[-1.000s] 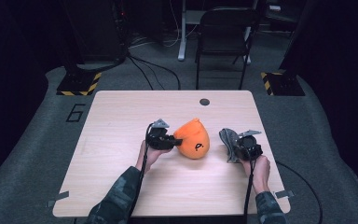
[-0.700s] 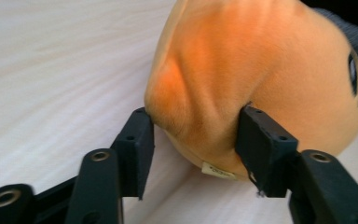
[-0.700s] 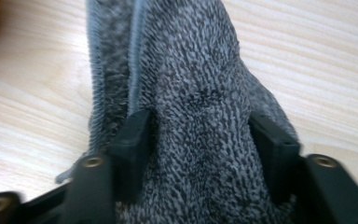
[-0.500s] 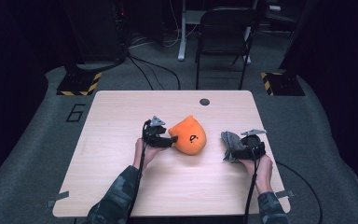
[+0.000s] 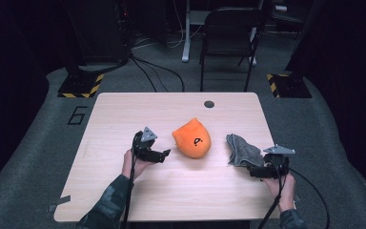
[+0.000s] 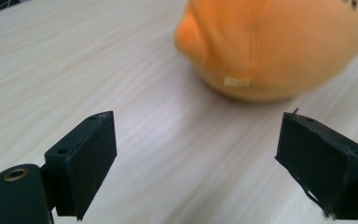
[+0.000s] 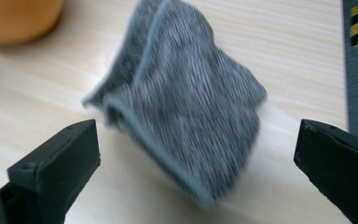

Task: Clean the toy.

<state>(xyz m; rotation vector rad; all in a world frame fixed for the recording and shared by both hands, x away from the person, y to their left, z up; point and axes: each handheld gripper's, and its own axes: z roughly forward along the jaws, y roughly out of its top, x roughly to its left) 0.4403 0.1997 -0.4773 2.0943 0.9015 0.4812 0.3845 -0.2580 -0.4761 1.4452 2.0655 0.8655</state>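
L tool [image 5: 166, 153] just spread, nothing btwn jaws, near plush [image 5: 192, 139]; R tool [image 5: 249, 171] just spread, by cloth [image 5: 241, 150] on counter [image 5: 124, 119].

Matt wood table [image 5: 124, 191], fuzzy gray cloth [image 5: 242, 151], orange plush [image 5: 193, 139]

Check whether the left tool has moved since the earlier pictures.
Yes. The left tool has drawn back leftward from the round orange plush toy, jaws just opened, nothing between them.

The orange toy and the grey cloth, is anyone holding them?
No. Both grippers have just been opening: the left gripper is off the orange toy, and the right gripper is off the grey cloth.
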